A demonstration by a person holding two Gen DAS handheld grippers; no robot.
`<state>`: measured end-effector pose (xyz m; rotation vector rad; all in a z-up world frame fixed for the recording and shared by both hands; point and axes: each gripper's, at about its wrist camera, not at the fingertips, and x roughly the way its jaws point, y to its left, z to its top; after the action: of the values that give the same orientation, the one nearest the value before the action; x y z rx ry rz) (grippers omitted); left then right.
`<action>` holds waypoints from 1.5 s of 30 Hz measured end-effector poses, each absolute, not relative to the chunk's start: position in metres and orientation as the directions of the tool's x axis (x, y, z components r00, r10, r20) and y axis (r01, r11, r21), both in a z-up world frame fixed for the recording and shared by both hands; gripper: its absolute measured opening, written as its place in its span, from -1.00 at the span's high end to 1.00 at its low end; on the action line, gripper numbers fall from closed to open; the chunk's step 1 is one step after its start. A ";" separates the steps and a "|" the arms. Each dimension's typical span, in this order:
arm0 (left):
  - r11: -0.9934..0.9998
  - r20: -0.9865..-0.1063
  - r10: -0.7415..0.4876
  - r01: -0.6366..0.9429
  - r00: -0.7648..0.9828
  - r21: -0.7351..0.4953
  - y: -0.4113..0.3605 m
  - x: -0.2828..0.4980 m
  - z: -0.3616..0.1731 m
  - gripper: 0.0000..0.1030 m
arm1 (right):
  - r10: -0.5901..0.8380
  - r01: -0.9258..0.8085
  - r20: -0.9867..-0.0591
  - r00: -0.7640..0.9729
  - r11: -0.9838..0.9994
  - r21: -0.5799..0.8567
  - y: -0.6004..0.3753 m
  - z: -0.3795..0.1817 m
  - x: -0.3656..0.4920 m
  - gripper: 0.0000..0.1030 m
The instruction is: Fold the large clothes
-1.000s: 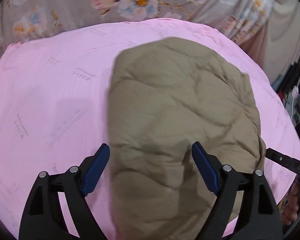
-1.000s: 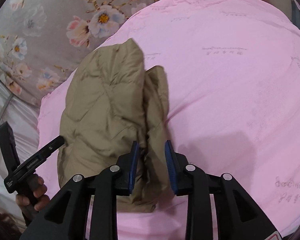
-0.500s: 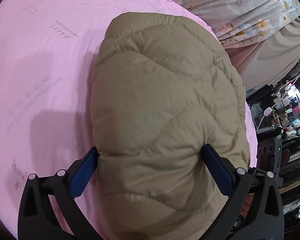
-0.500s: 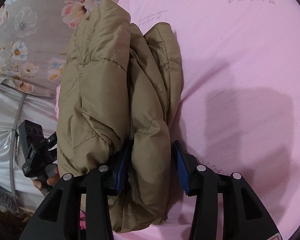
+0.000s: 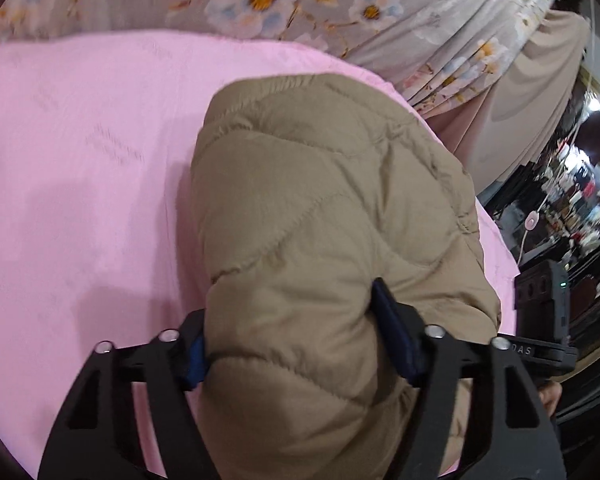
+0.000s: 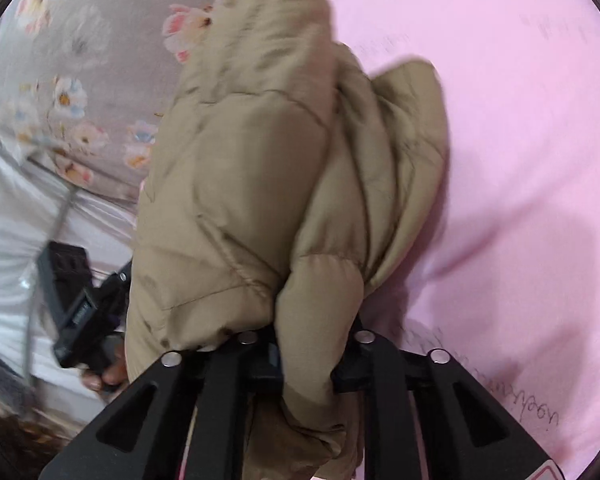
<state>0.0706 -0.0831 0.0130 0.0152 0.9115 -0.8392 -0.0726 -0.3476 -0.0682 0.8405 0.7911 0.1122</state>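
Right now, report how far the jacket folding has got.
Done: the tan puffer jacket is already bundled into a thick, layered stack on the pink sheet. In hand: left gripper and right gripper each clamp an end. Left: setting it down and tidying the loose flap.

Left gripper (image 5: 296,344) pads: mostly buried in the quilted jacket (image 5: 324,216).
Right gripper (image 6: 314,354) pads: hidden by jacket fold.
Jacket hem: cut off at bottom edge in both views.
Right view: motion-blurred; sheet print (image 6: 540,416) unreadable.
Shelves (image 5: 580,200), left view: contents too small to tell.
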 end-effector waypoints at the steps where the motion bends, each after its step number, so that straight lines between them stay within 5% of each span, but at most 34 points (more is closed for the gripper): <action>1: 0.691 -0.692 -0.633 0.656 0.348 -0.303 -0.082 0.073 0.020 -0.13 | 0.358 0.199 -0.584 0.728 0.706 0.680 -0.343 -0.060 -0.067 0.76; 12: 0.781 -0.545 -0.518 0.624 0.660 0.014 -0.064 0.128 0.082 0.18 | 0.193 0.074 -0.516 0.835 0.889 0.451 -0.284 0.014 0.043 0.79; 31: 0.867 -0.536 -0.383 0.493 0.753 0.074 -0.027 0.252 0.041 0.19 | 0.178 0.069 -0.558 0.811 0.917 0.392 -0.245 -0.027 0.182 0.78; 41: 0.887 -0.554 -0.369 0.462 0.747 0.032 -0.017 0.262 0.022 -0.05 | 0.179 0.136 -0.616 0.767 0.893 0.429 -0.256 -0.056 0.192 0.65; 45: 0.899 -0.590 -0.352 0.438 0.727 0.004 -0.007 0.262 0.028 -0.31 | 0.142 0.177 -0.643 0.752 0.897 0.405 -0.265 -0.044 0.174 0.34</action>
<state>0.2617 -0.0073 0.0283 0.1463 0.6189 -0.4371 0.1738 -0.2645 -0.0443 0.4673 0.7261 -0.0200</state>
